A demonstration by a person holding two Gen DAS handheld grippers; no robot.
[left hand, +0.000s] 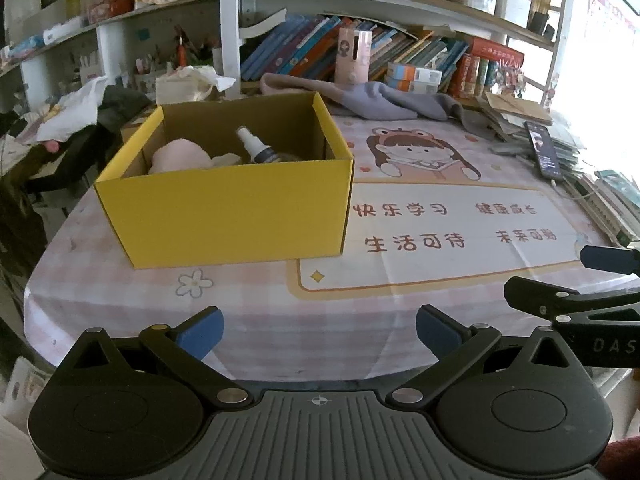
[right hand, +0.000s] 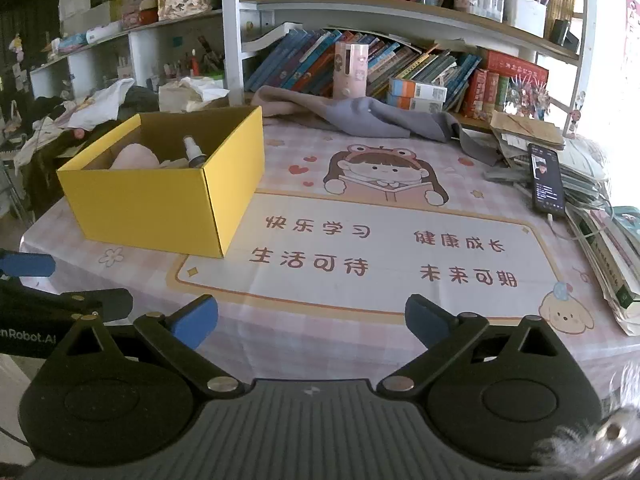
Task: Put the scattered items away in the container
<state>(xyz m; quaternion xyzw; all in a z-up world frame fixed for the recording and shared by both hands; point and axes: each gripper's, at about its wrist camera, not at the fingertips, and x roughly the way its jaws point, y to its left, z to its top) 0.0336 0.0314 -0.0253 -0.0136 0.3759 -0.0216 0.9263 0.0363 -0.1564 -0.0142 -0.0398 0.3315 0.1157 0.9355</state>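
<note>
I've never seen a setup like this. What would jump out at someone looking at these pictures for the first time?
Probably the bright yellow box on the left of the table, open on top, with a small spray bottle and something soft and pink inside. Next, the pink checked tablecloth with its cartoon child and large Chinese characters. Low in each view, an open, empty gripper, left and right, frames the scene with blue-tipped fingers.

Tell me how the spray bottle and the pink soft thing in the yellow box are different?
The spray bottle is slim, with a white top and dark body; the pink soft thing is rounded and pale. The bottle leans tilted; the pink thing lies in a low heap. Both sit inside the yellow box.
</note>
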